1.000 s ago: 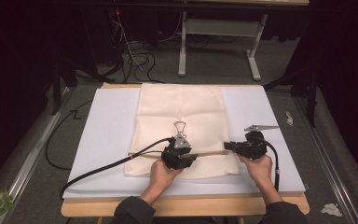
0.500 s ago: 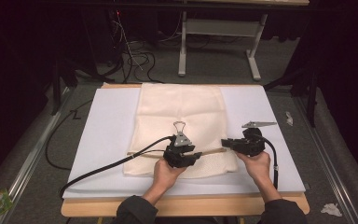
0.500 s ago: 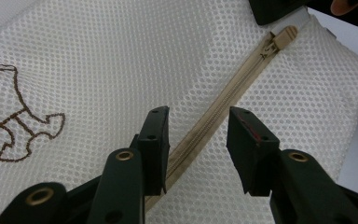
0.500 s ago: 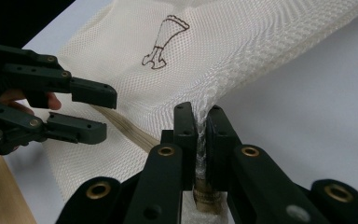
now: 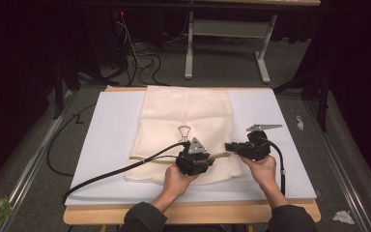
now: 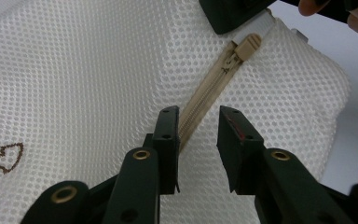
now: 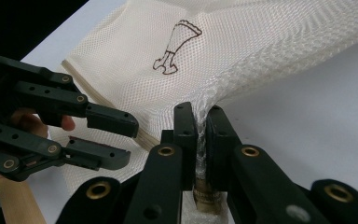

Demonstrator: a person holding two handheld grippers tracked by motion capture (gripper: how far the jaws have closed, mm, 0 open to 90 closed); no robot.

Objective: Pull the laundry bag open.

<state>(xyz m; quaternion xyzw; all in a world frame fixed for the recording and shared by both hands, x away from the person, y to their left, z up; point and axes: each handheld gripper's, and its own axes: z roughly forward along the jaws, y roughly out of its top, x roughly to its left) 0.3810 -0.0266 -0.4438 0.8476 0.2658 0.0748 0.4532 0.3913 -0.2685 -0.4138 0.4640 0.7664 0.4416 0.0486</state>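
Observation:
A cream mesh bag (image 5: pixel 188 116) lies flat on the white board (image 5: pixel 106 140), with a tan zipper (image 6: pixel 209 93) along its near edge. My left gripper (image 5: pixel 216 156) is open just above the zipper, one jaw on each side (image 6: pixel 198 126), touching nothing. The zipper pull (image 6: pixel 248 45) sits farther along, close to the right gripper's jaw tip. My right gripper (image 5: pixel 229 146) is shut on the bag's mesh edge (image 7: pixel 200 122) at the zipper's end, lifting it slightly. The left gripper (image 7: pixel 105 135) appears open at the left of the right gripper view.
A brown printed mark (image 5: pixel 184 131) sits mid-bag. The board rests on a wooden table (image 5: pixel 212 212); its near edge is by the person's hands. Black cables (image 5: pixel 116 169) trail left off the board. A desk frame (image 5: pixel 227 43) stands on the floor beyond.
My left gripper has shifted a little right along the zipper, closer to the right gripper. The right gripper stays shut on the bag's edge, nearly still.

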